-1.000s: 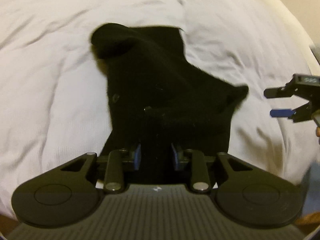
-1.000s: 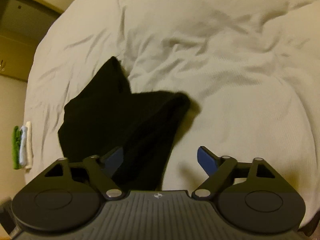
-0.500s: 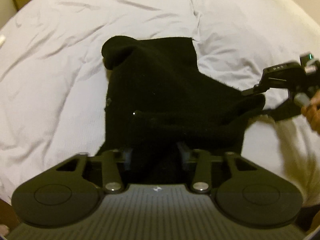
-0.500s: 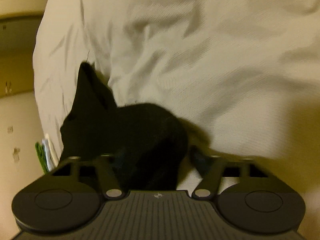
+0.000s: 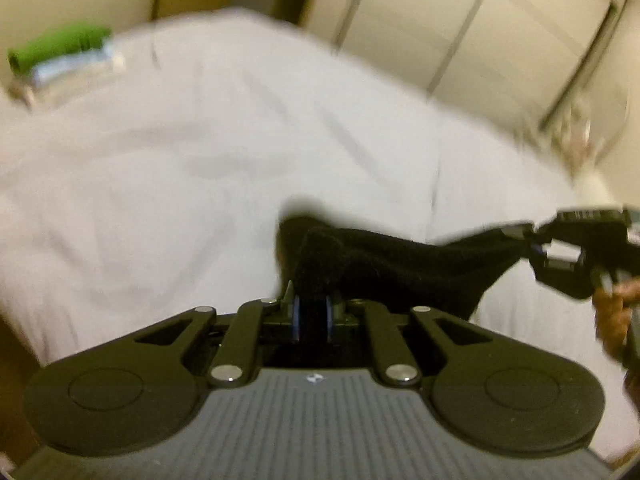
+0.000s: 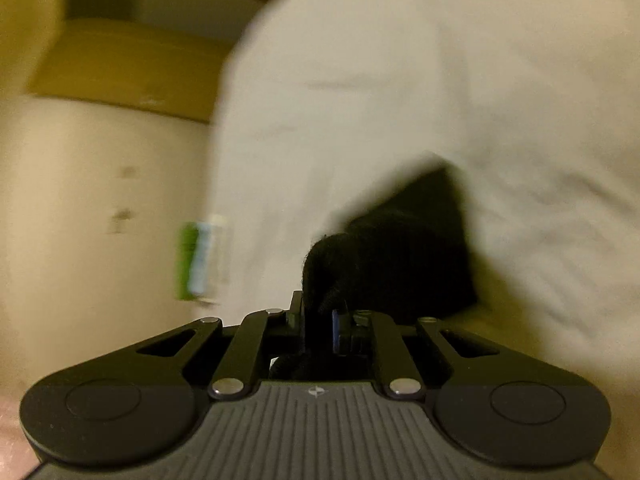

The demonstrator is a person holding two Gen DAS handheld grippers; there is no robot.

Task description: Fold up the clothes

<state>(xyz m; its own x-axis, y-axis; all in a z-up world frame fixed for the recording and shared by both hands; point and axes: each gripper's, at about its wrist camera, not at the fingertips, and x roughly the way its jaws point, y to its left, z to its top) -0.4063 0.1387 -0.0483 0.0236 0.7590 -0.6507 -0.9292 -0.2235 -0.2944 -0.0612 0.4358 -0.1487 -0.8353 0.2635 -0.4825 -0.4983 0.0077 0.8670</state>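
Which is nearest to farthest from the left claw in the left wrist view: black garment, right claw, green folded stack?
1. black garment: pinched in the left claw.
2. right claw: far right, gripping the garment's other end.
3. green folded stack: top left, at the bed's far edge.

Left tool [image 5: 311,318]: jaws drawn in tight, blue pads pinching a bunch of black cloth [image 5: 384,264], pointing downward at a slant. Right tool [image 6: 318,326]: jaws closing, cloth between the pads and pressed by them. A hand [image 5: 614,316] grips the right tool's handle, at the left camera's right edge.
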